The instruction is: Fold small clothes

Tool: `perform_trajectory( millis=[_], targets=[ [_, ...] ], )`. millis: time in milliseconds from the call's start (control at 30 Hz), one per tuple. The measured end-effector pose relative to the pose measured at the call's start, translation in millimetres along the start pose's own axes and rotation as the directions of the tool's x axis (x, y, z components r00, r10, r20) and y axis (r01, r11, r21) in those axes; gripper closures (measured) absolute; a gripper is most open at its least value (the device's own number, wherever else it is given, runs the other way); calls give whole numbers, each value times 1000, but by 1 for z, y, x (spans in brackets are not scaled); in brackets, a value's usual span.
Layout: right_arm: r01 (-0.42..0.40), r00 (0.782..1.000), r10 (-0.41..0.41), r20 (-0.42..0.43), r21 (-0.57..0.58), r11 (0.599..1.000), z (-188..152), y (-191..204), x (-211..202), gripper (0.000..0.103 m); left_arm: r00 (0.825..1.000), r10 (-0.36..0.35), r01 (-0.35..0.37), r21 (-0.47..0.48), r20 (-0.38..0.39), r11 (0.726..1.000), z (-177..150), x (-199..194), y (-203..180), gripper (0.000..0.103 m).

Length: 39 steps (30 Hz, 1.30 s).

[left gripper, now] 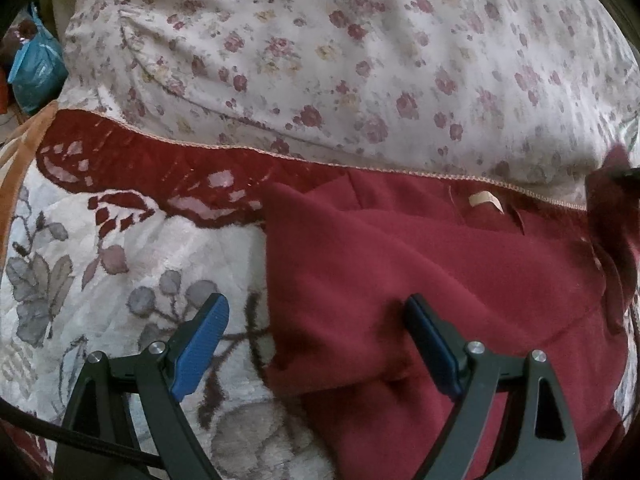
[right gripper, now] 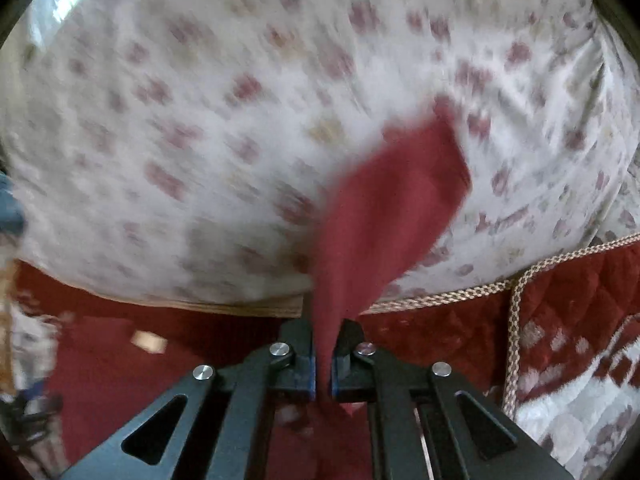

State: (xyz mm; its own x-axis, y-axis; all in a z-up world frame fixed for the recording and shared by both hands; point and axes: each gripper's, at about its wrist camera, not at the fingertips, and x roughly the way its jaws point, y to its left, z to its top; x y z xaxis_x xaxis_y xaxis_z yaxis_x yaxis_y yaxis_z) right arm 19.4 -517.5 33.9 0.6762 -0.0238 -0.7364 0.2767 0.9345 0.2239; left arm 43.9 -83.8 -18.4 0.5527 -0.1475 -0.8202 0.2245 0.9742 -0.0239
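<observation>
A dark red garment (left gripper: 420, 280) lies spread on the bed, with a small beige tag (left gripper: 486, 201) near its far edge. My left gripper (left gripper: 316, 312) stands open over the garment's left edge, one blue pad over the quilt and the other over the red cloth, gripping nothing. In the right wrist view my right gripper (right gripper: 324, 344) is shut on a fold of the red garment (right gripper: 384, 208), which sticks up and forward from between the pads, blurred by motion. At the right edge of the left wrist view a lifted part of the red cloth (left gripper: 612, 216) shows.
A white floral sheet (left gripper: 360, 60) covers the far half of the bed. Under the garment lies a red and cream flowered quilt (left gripper: 100, 272) with braided trim (right gripper: 516, 304). A blue plastic bag (left gripper: 36, 68) sits off the bed at the far left.
</observation>
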Motion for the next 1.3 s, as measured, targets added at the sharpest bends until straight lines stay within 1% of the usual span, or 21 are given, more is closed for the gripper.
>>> perform_trajectory(
  millis=[67, 133, 200, 300, 367, 400, 433, 467, 533, 567, 600, 667, 767, 833, 933, 1000, 1133, 1167, 1200, 1233, 1300],
  targets=[
    [-104, 994, 104, 18, 1, 995, -1, 11, -28, 98, 1000, -3, 4, -18, 10, 1000, 1, -4, 4, 14],
    [-200, 979, 202, 26, -53, 978, -6, 36, -60, 98, 1000, -4, 5, -40, 24, 999, 3, -8, 9, 14],
    [-310, 950, 313, 6, -126, 942, -15, 71, -89, 98, 999, -6, 8, -60, 34, 998, 4, -12, 13, 14],
    [-450, 891, 448, -69, -259, 855, -32, 127, -119, 97, 998, -9, 15, -96, 56, 995, 6, -20, 23, 14],
    [-535, 840, 520, -152, -385, 752, -51, 168, -131, 97, 997, -15, 24, -130, 74, 991, 9, -26, 32, 14],
    [-550, 830, 527, -181, -420, 722, -60, 181, -129, 97, 996, -18, 30, -148, 82, 988, 10, -27, 37, 14],
    [-540, 837, 504, -210, -463, 703, -71, 194, -121, 97, 996, -18, 31, -163, 85, 986, 11, -28, 40, 14],
    [-494, 868, 438, -235, -499, 712, -80, 206, -103, 97, 996, -17, 32, -177, 86, 984, 11, -28, 43, 14],
    [-404, 913, 304, -271, -506, 762, -94, 214, -69, 96, 996, -24, 40, -203, 81, 978, 13, -26, 49, 15],
    [-362, 926, 245, -286, -500, 786, -99, 215, -49, 93, 997, -32, 47, -210, 75, 976, 13, -25, 50, 15],
    [-302, 940, 170, -296, -493, 816, -106, 212, -25, 89, 997, -41, 56, -214, 70, 975, 13, -24, 51, 15],
    [-226, 951, 94, -293, -457, 861, -109, 197, 0, 64, 996, -54, 68, -207, 71, 976, 13, -25, 49, 15],
    [-193, 956, 97, -277, -345, 919, -106, 176, 7, 51, 995, -53, 66, -177, 80, 982, 14, -27, 43, 14],
    [-178, 964, 100, -248, -314, 933, -102, 170, -2, 45, 996, -51, 63, -165, 73, 984, 14, -26, 40, 15],
    [-175, 976, 119, -181, -334, 926, -92, 183, -17, 36, 997, -56, 64, -150, 56, 987, 12, -22, 35, 15],
    [-193, 976, 147, -158, -326, 926, -84, 198, -16, 32, 998, -42, 49, -139, 54, 989, 11, -21, 33, 15],
    [-199, 972, 133, -195, -377, 905, -83, 248, 6, 32, 998, -34, 40, -146, 43, 988, 11, -18, 36, 15],
    [-193, 970, 113, -213, -403, 895, -86, 258, 14, 32, 999, -32, 38, -149, 41, 988, 11, -17, 38, 15],
    [-167, 966, 56, -251, -444, 880, -94, 270, 31, 32, 999, -29, 34, -151, 39, 988, 11, -16, 39, 15],
    [-122, 962, -15, -272, -476, 871, -100, 276, 46, 32, 999, -26, 31, -157, 34, 987, 12, -16, 41, 15],
    [8, 951, -174, -254, -544, 839, -113, 274, 73, 32, 999, -32, 38, -171, 34, 985, 12, -17, 45, 15]
  ],
)
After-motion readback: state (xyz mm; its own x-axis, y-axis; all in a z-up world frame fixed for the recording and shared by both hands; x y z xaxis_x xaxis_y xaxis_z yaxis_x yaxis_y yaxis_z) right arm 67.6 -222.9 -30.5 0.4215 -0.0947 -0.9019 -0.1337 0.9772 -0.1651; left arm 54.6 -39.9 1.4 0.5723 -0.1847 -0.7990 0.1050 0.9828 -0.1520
